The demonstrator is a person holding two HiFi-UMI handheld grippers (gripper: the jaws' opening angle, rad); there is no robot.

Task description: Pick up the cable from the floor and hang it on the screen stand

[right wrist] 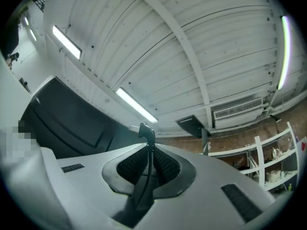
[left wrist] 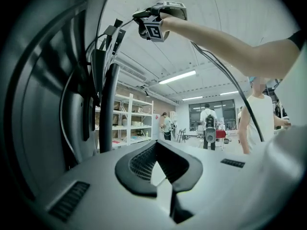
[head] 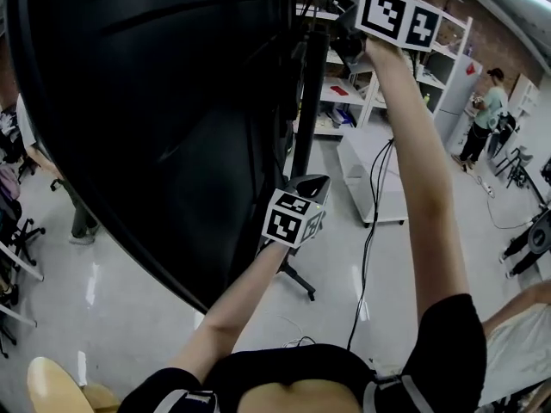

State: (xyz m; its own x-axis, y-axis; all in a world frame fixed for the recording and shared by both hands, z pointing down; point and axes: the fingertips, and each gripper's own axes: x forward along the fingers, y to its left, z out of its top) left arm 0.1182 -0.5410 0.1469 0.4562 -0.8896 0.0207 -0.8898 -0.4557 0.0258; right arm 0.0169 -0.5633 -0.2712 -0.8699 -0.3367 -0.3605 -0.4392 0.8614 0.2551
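The left gripper (head: 310,186) hovers level beside the black metal screen stand post (head: 310,93), jaws clenched on nothing, likely waiting to steady the hang. Higher up, the right gripper (right wrist: 147,137) grasps the thin black cable (head: 370,231) near its plug. It holds the cable high toward the stand's top behind the large black screen (head: 155,101), while the slack trails floorward.

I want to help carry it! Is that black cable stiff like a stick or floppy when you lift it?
Probably floppy: the cable droops in a loose curve from the right tongs toward the floor. Likely light, since one pinch near its end holds it up. It may swing and snag.
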